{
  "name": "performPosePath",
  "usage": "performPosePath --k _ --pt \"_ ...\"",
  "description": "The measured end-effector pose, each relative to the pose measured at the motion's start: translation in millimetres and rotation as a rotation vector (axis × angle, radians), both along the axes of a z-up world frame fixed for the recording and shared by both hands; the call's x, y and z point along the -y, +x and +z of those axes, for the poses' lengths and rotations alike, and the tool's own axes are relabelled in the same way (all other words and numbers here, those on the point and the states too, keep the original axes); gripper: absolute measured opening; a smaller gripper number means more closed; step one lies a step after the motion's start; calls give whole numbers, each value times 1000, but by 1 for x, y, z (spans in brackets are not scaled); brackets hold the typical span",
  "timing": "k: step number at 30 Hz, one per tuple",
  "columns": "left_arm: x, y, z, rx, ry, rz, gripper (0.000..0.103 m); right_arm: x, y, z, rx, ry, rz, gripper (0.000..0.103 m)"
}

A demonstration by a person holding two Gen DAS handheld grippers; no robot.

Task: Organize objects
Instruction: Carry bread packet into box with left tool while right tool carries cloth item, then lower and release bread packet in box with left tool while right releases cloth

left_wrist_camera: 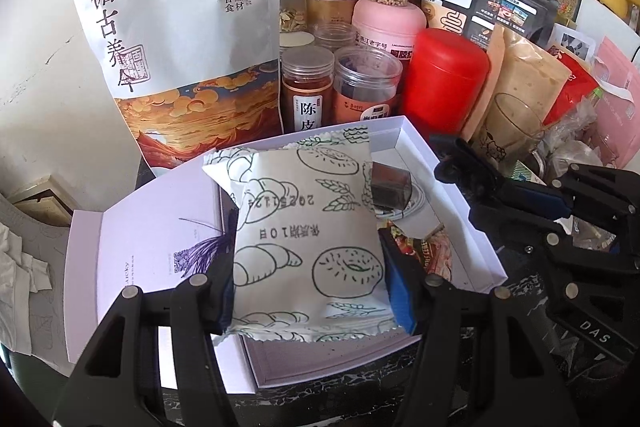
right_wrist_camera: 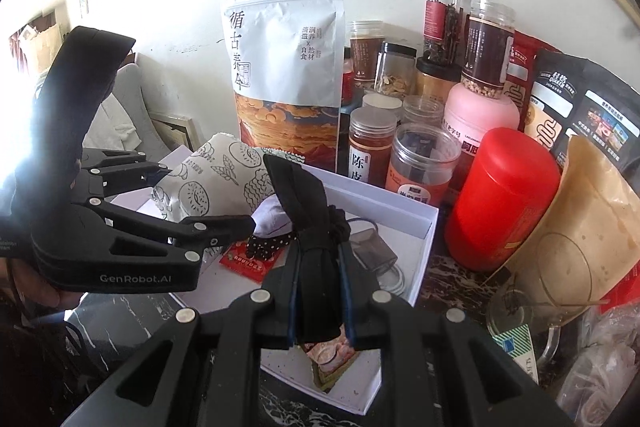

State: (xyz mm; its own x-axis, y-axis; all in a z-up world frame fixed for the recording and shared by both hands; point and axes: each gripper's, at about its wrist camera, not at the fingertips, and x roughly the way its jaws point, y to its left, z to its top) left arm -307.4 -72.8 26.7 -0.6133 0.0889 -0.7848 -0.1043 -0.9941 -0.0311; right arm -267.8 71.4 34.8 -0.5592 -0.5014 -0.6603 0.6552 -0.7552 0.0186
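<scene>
I have the left gripper (left_wrist_camera: 308, 263) clamped on the bread packet (left_wrist_camera: 308, 227), its long axis running away over the white box (left_wrist_camera: 476, 239), while the right gripper (right_wrist_camera: 320, 303), nearer the box's interior, is clenched on a black strap (right_wrist_camera: 304, 211).

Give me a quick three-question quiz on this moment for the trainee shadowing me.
1. True or false: the left gripper has its jaws closed on the bread packet printed with pastry drawings.
2. What does the right gripper hold? A) red canister B) black strap bundle C) glass mug
3. Fill in: both held items hang above the open white ____.

Key:
1. True.
2. B, the black strap bundle; the red canister stands beside the box, ungripped.
3. box.
</scene>
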Motion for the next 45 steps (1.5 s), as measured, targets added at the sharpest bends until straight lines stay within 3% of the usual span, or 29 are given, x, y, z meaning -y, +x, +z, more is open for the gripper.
performPosePath --k 13,22,29,40,45 --pt "6 -39 -28 13 -14 41 58 4 -40 -35 82 -64 -36 16" --pt "-3 -49 -58 73 -24 12 58 7 -45 -59 128 -8 -14 16" --pt "-12 -46 -62 80 -52 -22 58 14 -44 -66 143 26 12 16" --pt "-17 -54 -94 190 -50 -46 58 17 -47 -84 190 65 27 16" --pt "-23 -54 -102 191 -114 -46 58 16 -47 -85 198 58 28 16"
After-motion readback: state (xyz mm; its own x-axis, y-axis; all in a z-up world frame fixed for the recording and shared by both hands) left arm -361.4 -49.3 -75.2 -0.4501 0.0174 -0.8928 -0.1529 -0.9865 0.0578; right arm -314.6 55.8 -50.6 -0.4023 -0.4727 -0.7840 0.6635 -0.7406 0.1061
